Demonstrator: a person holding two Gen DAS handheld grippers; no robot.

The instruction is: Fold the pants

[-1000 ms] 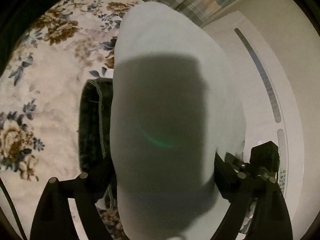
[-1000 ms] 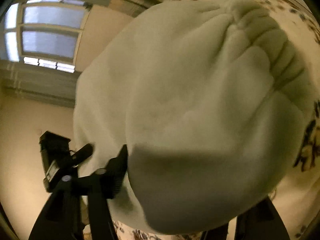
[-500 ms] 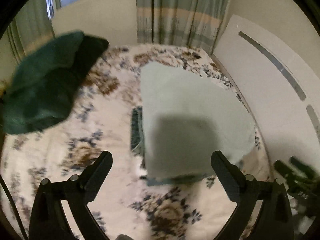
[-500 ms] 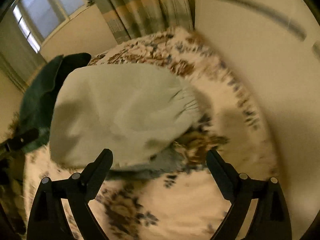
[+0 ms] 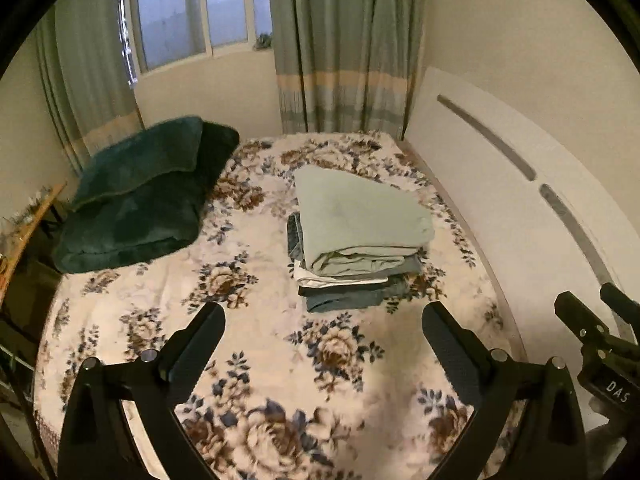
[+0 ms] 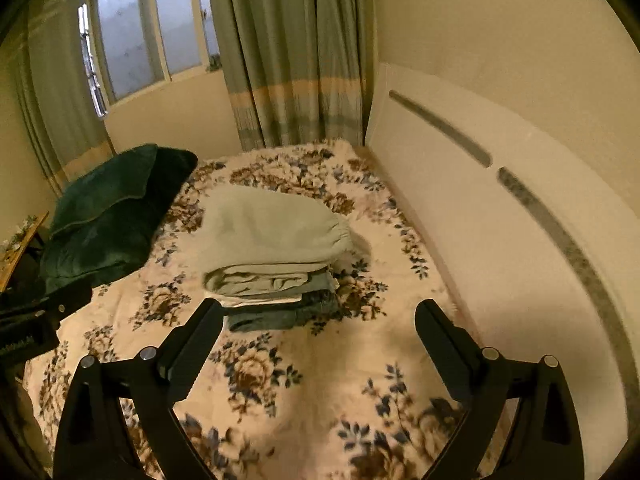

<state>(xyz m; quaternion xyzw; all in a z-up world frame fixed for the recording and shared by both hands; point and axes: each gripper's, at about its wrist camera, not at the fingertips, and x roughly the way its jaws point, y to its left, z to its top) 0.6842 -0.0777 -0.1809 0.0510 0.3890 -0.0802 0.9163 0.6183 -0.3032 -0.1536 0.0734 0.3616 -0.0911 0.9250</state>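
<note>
Left to right: dark green blanket at the bed's far left, untouched. Your left gripper is spread wide and empty; the folded pale green pants lie atop the clothes stack mid-bed. Right gripper likewise wide, empty. Folding step looks complete; next, likely fetch another garment.

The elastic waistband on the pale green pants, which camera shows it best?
The right wrist view: the gathered waistband of the pale green pants faces that camera on the stack's right side. In the left wrist view the pants show only flat top and folded edges.
</note>
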